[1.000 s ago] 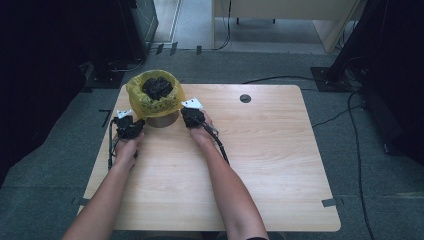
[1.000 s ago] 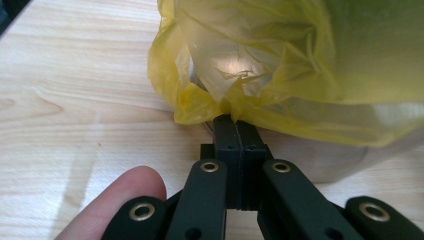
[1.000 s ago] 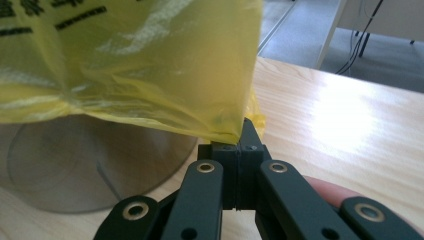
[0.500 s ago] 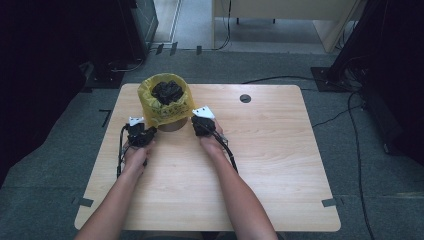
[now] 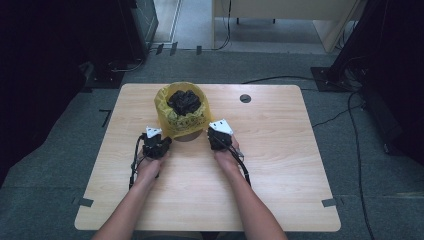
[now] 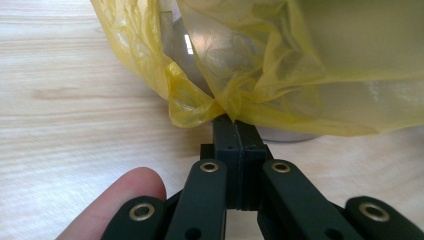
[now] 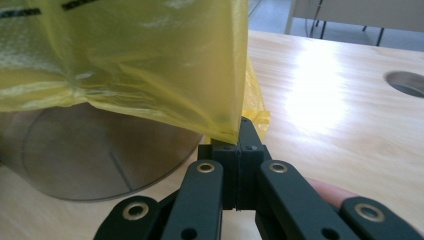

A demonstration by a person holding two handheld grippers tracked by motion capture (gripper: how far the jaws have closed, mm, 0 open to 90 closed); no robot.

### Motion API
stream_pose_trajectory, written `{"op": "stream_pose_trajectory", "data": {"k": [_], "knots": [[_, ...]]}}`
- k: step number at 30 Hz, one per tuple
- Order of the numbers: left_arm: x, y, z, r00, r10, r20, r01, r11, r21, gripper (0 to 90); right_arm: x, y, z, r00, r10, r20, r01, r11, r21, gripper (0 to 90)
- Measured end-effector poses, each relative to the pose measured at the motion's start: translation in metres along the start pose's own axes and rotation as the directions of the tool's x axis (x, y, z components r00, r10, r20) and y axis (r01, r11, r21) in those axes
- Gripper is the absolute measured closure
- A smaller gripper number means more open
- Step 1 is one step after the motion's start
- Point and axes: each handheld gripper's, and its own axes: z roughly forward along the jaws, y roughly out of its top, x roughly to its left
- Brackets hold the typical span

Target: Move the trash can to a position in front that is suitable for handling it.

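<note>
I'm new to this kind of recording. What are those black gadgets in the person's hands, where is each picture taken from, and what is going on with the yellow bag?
No robot here: a person holds hand-held tongs, the left tongs and the right tongs. One picture looks down from above the wooden table. The other two come from cameras riding on each pair of tongs. On the table stands a metal bin lined with a yellow bag, with crumpled black stuff inside. Each pair of tongs is shut on the bag's lower edge, one on each side of the bin. A round hole sits in the tabletop.
</note>
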Motion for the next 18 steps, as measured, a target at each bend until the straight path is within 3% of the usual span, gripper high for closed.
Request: {"op": "stream_pose_trajectory", "data": {"k": [8, 18], "knots": [[-0.025, -0.014, -0.010, 0.9995, 0.031, 0.007, -0.031, 0.9995, 0.006, 90.0, -0.009, -0.012, -0.026, 0.9997, -0.020, 0.012, 0.020, 1.000, 0.013, 90.0], [-0.043, -0.030, -0.025, 0.9974, 0.063, 0.034, -0.064, 0.9975, 0.030, 90.0, -0.018, -0.028, -0.059, 1.0000, 0.003, 0.009, -0.003, 1.000, 0.023, 90.0]]}}
